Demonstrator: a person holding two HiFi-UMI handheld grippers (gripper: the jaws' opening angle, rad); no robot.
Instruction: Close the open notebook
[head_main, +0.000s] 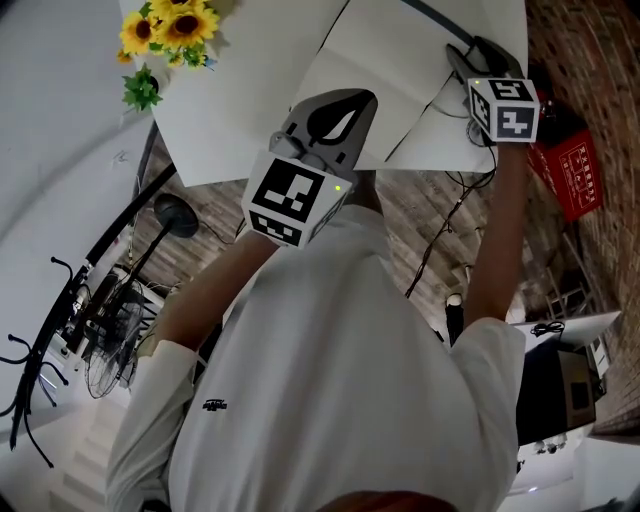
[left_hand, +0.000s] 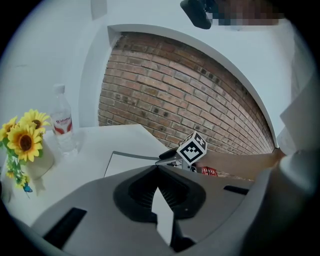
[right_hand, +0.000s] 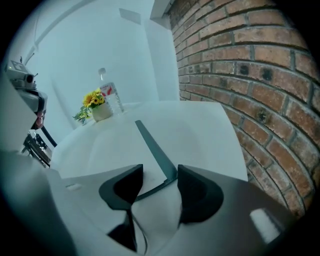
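The open notebook (head_main: 395, 70) lies with white pages up on the white table (head_main: 230, 130). Its thin dark cover (right_hand: 152, 145) stands raised along one side. My right gripper (head_main: 470, 55) is at the notebook's right edge and stands open. In the right gripper view the cover's near corner sits between the pads (right_hand: 200, 192) of the right gripper (right_hand: 157, 185), with neither pressing on it. My left gripper (head_main: 340, 118) hovers over the table's near edge, short of the notebook (left_hand: 125, 162). Its tips look shut with nothing held. The left gripper view shows the right gripper (left_hand: 167, 159) at the lifted cover.
A vase of sunflowers (head_main: 165, 30) and a water bottle (left_hand: 62, 125) stand on the table's far left. A brick wall (right_hand: 250, 100) runs along the right side. On the floor are a red box (head_main: 572, 170), a fan and a stand (head_main: 110, 330).
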